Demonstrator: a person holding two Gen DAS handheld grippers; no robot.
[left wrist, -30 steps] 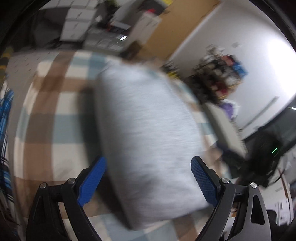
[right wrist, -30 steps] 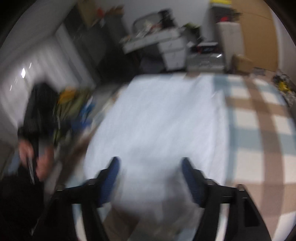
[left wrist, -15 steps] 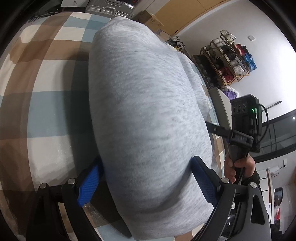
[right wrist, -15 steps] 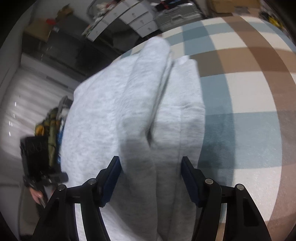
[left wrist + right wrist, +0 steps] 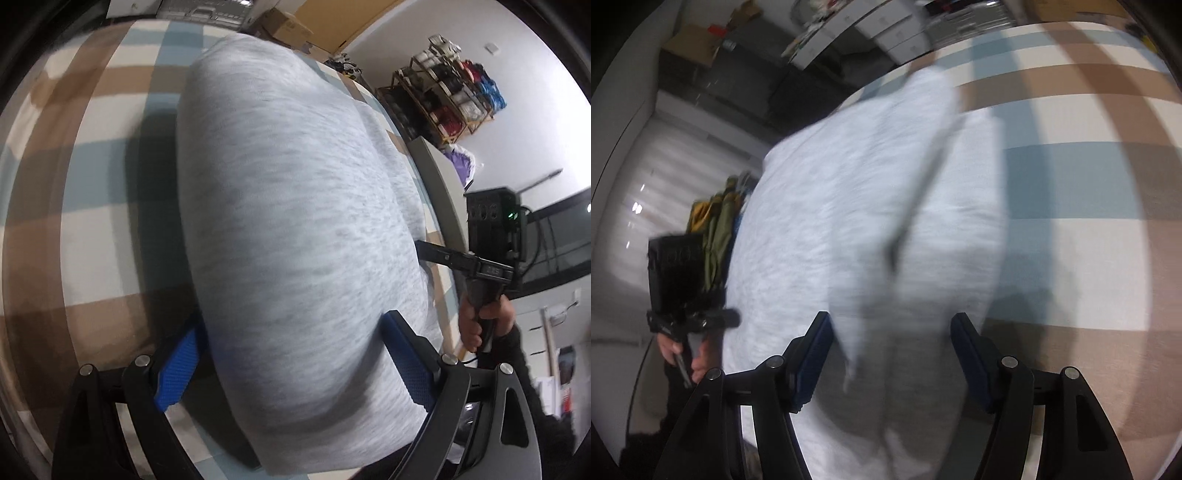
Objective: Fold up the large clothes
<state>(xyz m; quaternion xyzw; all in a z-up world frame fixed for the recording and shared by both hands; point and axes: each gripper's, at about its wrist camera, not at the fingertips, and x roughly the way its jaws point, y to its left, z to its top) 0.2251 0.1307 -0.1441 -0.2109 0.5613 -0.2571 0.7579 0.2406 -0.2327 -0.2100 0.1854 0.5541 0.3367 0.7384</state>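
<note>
Your grey garment (image 5: 295, 206) lies already folded into a long bundle on the checked bed cover (image 5: 85, 229), its long axis running away from you, and both grippers straddle its near end. Your left gripper (image 5: 291, 369) stands wide, its blue pads (image 5: 177, 365) on either side of the bundle's full width; whether they press the cloth I cannot tell. Your right gripper (image 5: 890, 358) sits over the layered edge on the garment's right side, jaws apart with cloth between them and just closing in; the blur probably hides whether the pads touch. The right gripper is nearer the loose fold seam (image 5: 923, 192), so the next fold likely turns on it.
</note>
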